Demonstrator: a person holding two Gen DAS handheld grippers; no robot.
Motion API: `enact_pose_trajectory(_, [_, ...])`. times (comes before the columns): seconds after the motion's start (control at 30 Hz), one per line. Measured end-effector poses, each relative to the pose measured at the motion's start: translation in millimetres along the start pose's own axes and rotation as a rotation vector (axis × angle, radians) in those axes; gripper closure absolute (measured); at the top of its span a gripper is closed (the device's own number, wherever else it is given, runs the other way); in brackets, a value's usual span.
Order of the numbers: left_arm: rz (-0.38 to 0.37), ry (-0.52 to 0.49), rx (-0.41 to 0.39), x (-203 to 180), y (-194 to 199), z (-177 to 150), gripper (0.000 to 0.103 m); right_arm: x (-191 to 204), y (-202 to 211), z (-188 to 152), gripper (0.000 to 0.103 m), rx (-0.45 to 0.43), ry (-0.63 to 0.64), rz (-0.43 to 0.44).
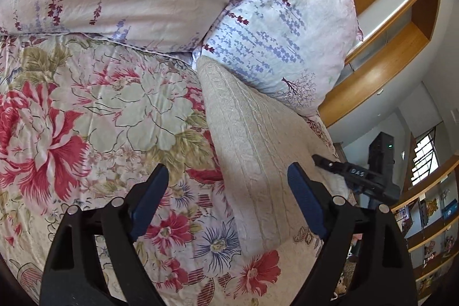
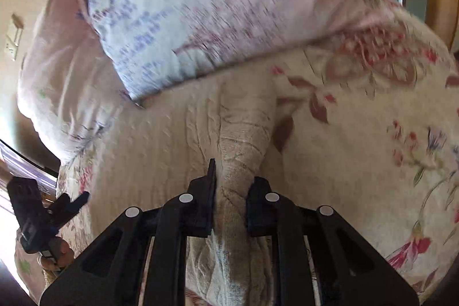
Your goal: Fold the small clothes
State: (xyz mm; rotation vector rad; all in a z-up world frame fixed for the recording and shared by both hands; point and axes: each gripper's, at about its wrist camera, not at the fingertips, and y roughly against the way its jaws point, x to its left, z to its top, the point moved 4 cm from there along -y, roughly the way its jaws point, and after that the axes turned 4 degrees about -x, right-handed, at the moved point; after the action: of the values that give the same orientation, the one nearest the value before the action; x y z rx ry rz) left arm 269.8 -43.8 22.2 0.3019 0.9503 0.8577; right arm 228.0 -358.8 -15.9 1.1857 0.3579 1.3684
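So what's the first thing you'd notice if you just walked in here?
Probably the big red flower bedspread covering the bed, with the lavender-print pillow at its head. Next, the beige knit garment lying across the bedspread: the right tongs pinch a bunched-up end of it, while the left tongs hang wide open above it.

Left gripper: matte black plastic linkage arms with triangular cut-outs, round silver pivot pins, blue ribbed pads. Right gripper: same black frame, silver pins, dark blue pads. White "DAS" lettering on right unit's black body.
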Motion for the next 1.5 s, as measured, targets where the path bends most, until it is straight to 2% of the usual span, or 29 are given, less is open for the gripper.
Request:
enact_pose_trajectory(0.1, [-0.007, -0.02, 0.023, -7, -6, -6, 0.018, -5, 8, 0, 0.086, -0.032, -0.014, 0.045])
enact_pose_trajectory(0.2, [-0.019, -0.035, 0.035, -12, -11, -11, 0.018, 12, 23, 5, 0.087, -0.093, 0.089, 0.03])
enact_pose_trajectory(0.27, [-0.029, -0.041, 0.042, -15, -14, -16, 0.018, 25, 36, 6, 0.087, -0.146, 0.129, 0.078])
enact_pose_trajectory(0.3, [-0.034, -0.045, 0.047, -17, -15, -18, 0.018, 27, 37, 5, 0.087, -0.151, 0.137, 0.076])
enact_pose_trajectory(0.4, [-0.014, -0.058, 0.072, -20, -23, -27, 0.018, 10, 17, -2, 0.086, -0.063, 0.091, 0.011])
enact_pose_trajectory(0.5, [0.003, -0.061, 0.09, -20, -29, -35, 0.018, -1, 15, -9, 0.083, -0.054, 0.011, 0.084])
enact_pose_trajectory(0.67, [-0.009, -0.026, 0.128, -16, -36, -46, 0.02, -6, 36, -22, 0.074, -0.044, -0.005, 0.106])
enact_pose_trajectory(0.73, [-0.027, -0.005, 0.138, -15, -35, -48, 0.025, -10, 43, -32, 0.074, -0.036, -0.014, 0.118])
enact_pose_trajectory(0.77, [-0.042, 0.006, 0.146, -14, -34, -49, 0.034, -13, 46, -36, 0.074, -0.032, -0.025, 0.131])
enact_pose_trajectory(0.8, [-0.06, 0.018, 0.154, -14, -34, -50, 0.047, -17, 49, -40, 0.075, -0.031, -0.036, 0.146])
enact_pose_trajectory(0.87, [-0.088, 0.034, 0.17, -16, -33, -52, 0.064, -19, 51, -47, 0.085, -0.024, -0.026, 0.145])
enact_pose_trajectory(0.97, [-0.088, 0.028, 0.153, -18, -29, -49, 0.077, -11, 61, -45, 0.088, -0.068, 0.006, 0.146])
enact_pose_trajectory(1.07, [-0.103, 0.046, 0.139, -15, -22, -49, 0.082, 3, 76, -41, 0.088, -0.119, 0.04, 0.186])
enact_pose_trajectory(1.2, [-0.111, 0.047, 0.133, -12, -18, -54, 0.084, 0, 66, -49, 0.088, -0.086, 0.079, 0.113])
enact_pose_trajectory(1.33, [-0.102, 0.022, 0.134, -15, -15, -59, 0.086, -12, 66, -52, 0.089, -0.091, 0.042, 0.129])
enact_pose_trajectory(1.47, [-0.07, -0.018, 0.131, -15, -16, -63, 0.086, -21, 56, -60, 0.09, -0.053, 0.069, 0.053])
enact_pose_trajectory(1.5, [-0.065, -0.022, 0.128, -16, -17, -63, 0.086, -27, 51, -62, 0.09, -0.041, 0.051, 0.057])
